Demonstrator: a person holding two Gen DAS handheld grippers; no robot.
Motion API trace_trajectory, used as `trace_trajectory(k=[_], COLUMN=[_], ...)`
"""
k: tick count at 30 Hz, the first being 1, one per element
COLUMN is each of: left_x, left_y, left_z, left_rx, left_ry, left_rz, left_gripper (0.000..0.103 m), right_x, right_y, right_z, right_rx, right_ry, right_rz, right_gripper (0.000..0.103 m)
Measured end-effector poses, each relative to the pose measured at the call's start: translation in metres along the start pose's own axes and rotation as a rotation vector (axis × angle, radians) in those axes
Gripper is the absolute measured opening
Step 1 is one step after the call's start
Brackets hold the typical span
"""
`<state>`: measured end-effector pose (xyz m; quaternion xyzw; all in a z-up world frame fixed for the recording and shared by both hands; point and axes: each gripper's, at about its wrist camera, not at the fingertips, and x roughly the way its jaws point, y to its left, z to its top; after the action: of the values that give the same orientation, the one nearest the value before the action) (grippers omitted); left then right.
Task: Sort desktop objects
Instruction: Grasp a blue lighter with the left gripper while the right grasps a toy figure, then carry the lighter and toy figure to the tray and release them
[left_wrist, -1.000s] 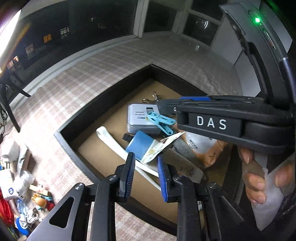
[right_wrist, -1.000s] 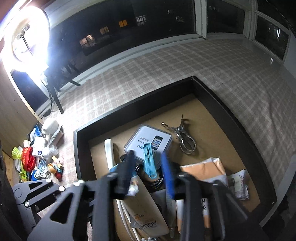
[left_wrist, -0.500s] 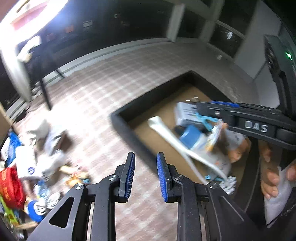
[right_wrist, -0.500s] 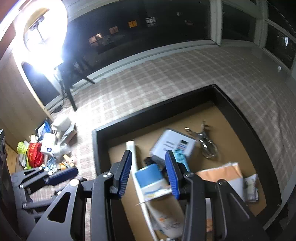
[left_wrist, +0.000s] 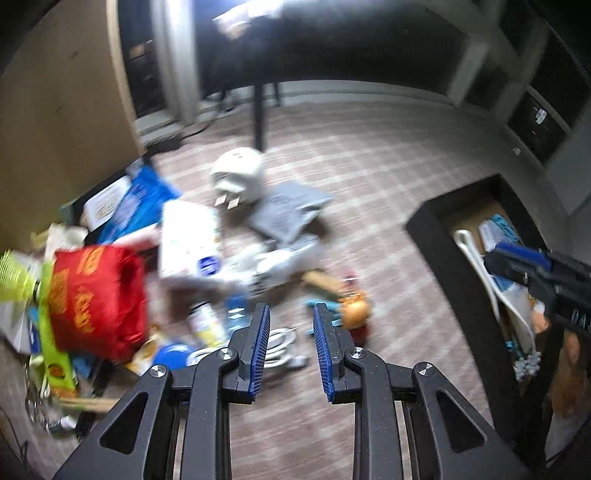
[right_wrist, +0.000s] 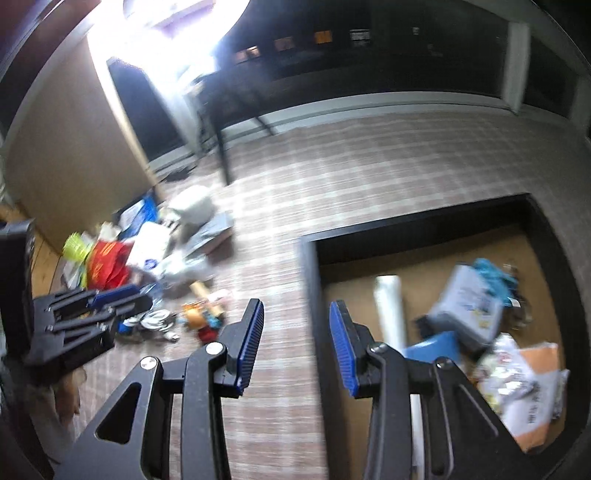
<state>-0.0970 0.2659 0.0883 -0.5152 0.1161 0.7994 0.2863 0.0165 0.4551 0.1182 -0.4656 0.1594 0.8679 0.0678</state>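
Between picks: nothing held.
Left gripper (left_wrist: 288, 347) and right gripper (right_wrist: 295, 345) apart, empty; loose pile (left_wrist: 207, 266) left, box (right_wrist: 310, 280) right for sorted items.

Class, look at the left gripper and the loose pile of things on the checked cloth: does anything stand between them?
Nothing visible does. The left gripper is open and empty, above the white cable at the pile's near edge; the black tray lies off to the right.

Plaid-covered bench (left_wrist: 388, 177) carries a black tray (right_wrist: 309, 295) and, well apart, a loose heap: red bag (left_wrist: 98, 295), white carton (left_wrist: 188, 240), grey pouch (left_wrist: 288, 212), coiled white cable (left_wrist: 280, 347).
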Motion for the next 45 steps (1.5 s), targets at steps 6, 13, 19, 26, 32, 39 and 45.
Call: trace_trajectory(k=[6,13,19,26,32,39,45], left_x=[0.004,0.014,0.024,0.035,0.043,0.043,0.029], left_y=[0.024,0.031,0.032,0.031,0.034,0.035,0.033], left_z=[-0.008,-0.009,-0.008,-0.005,-0.004,-0.007,-0.009], left_rx=[-0.04,-0.057,-0.06,-0.061,-0.069,-0.079,-0.089], left_ry=[0.021,0.038,0.055,0.066,0.069,0.045,0.02], left_rz=[0.006,-0.006,-0.011,-0.008,0.0,0.003,-0.007], left_gripper=[0.023,0.023,0.023,0.023,0.016,0.015,0.015], right_x=[0.031,0.056,0.069,0.083,0.091,0.087,0.07], right_y=[0.05,0.08,0.085,0.088,0.089,0.084,0.071], right_z=[-0.007,-0.014,-0.015,-0.016,-0.014,-0.013,-0.016], right_rx=[-0.092,-0.161,-0.167,-0.173,-0.166,-0.159,-0.131], right_ry=[0.054,0.098,0.115,0.134,0.143,0.134,0.109], right_rz=[0.054,0.066,0.068,0.054,0.052,0.059,0.07], right_gripper=[0.037,0.037,0.037,0.037,0.032,0.031,0.031])
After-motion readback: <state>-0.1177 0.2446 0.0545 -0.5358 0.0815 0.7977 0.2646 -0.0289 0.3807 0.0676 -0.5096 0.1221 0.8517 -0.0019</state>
